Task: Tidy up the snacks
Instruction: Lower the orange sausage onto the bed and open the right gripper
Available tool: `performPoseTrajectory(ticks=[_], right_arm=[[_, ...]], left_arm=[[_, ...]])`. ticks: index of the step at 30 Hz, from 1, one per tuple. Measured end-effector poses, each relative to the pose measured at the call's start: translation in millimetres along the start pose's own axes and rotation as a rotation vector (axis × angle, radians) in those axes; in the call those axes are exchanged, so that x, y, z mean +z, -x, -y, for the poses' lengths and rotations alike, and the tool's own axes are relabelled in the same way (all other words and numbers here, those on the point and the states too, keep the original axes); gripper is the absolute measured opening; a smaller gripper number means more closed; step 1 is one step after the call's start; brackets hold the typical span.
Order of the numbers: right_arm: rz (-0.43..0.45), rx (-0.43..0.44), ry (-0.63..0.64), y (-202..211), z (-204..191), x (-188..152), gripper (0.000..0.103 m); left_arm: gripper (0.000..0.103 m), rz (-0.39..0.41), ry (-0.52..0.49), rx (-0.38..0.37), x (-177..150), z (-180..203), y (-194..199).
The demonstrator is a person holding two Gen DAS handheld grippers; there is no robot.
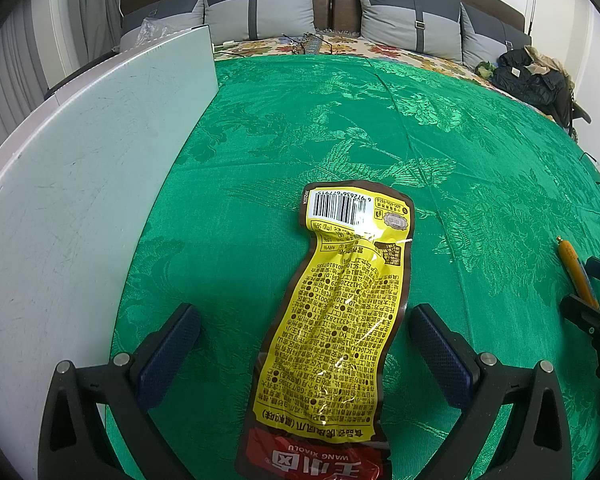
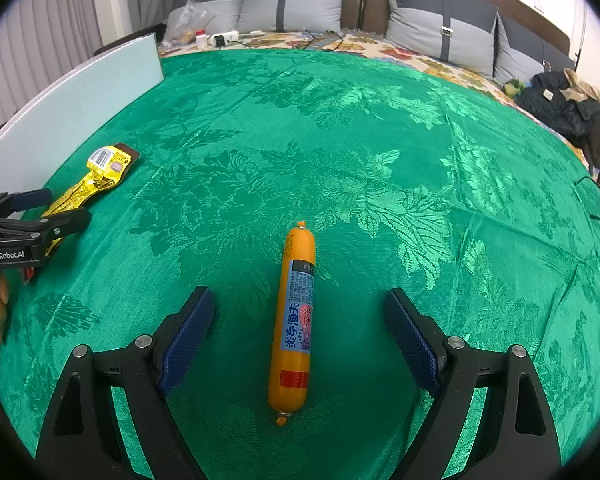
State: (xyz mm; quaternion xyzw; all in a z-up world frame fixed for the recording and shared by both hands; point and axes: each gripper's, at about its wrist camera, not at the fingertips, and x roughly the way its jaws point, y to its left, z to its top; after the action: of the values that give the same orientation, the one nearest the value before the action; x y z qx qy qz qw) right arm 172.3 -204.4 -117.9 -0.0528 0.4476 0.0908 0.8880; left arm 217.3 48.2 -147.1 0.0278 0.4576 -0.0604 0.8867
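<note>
The left gripper point(image 1: 304, 332) gapes wide around a yellow snack packet point(image 1: 336, 312) reading "WANG XIAOLU", lying toward twelve o'clock. The right gripper point(image 2: 300, 316), likewise spread, straddles an orange sausage point(image 2: 294, 316) on the green cloth point(image 2: 380, 140).

The green bedspread point(image 2: 340, 140) lies open toward twelve o'clock; a pale upright board point(image 1: 80, 168) walls off nine o'clock, just beside the yellow snack packet point(image 1: 340, 312).
</note>
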Motion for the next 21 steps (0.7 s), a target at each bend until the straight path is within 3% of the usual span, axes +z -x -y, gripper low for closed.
performPoseTrajectory(ticks=[21], right_arm=[[-0.002,0.0,-0.001,-0.2,0.3,0.2,0.089]], left_arm=[[0.103,-0.002,-0.003,-0.003,-1.4,1.1,0.9]])
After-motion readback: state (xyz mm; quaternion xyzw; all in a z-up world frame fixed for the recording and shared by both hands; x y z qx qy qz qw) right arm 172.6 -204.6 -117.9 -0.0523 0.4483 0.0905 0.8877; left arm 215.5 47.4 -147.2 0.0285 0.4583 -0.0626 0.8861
